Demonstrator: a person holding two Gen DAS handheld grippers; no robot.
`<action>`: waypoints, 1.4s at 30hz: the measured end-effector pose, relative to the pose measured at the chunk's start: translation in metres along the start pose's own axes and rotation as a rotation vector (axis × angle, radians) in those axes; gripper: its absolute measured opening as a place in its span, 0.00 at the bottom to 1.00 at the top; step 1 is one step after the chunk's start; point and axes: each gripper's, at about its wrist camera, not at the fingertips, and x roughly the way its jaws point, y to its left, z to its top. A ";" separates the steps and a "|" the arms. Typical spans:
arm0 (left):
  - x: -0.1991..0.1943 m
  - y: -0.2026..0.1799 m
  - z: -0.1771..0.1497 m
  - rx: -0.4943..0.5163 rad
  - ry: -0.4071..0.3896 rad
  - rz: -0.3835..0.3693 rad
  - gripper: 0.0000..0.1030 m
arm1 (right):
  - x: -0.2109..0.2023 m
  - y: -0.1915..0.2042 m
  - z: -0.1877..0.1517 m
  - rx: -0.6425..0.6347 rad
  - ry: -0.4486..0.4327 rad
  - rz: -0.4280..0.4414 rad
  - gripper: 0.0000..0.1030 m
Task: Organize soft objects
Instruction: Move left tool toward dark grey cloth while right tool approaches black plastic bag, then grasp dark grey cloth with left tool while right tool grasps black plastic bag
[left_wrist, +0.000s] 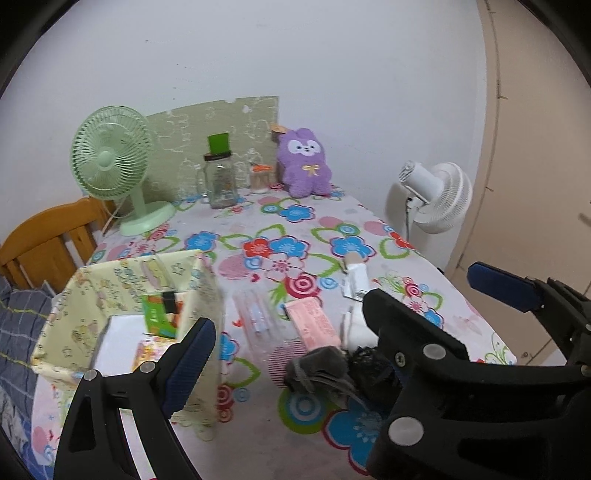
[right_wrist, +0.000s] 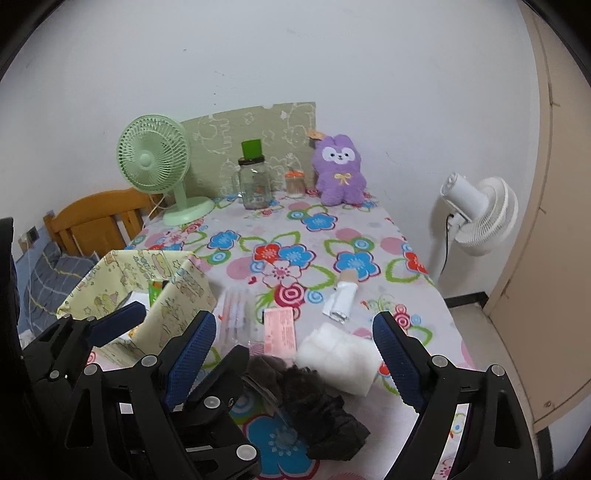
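A crumpled black cloth (right_wrist: 325, 410) lay at the table's near edge, a grey cloth (right_wrist: 264, 369) touching it at ten o'clock. A folded white cloth (right_wrist: 338, 354) sat just beside them at one o'clock. The yellow patterned fabric box (right_wrist: 173, 306) stood open-topped, well toward nine o'clock.

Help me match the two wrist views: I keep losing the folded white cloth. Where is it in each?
Left wrist: the white cloth is lower right of centre, mostly hidden behind the right gripper's near finger, right of the pink packet.
Right wrist: the cloth lies low centre, between that gripper's open fingers, beside the black cloth.
Shared landmark: the purple plush by the back wall.
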 end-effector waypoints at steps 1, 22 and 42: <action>0.003 -0.002 -0.002 0.002 0.002 -0.011 0.91 | 0.002 -0.002 -0.003 0.005 0.001 -0.002 0.87; 0.056 -0.009 -0.047 0.058 0.151 0.028 0.90 | 0.054 -0.033 -0.055 0.058 0.135 0.031 0.86; 0.079 -0.004 -0.057 0.048 0.207 0.021 0.89 | 0.093 -0.027 -0.067 0.042 0.283 0.091 0.33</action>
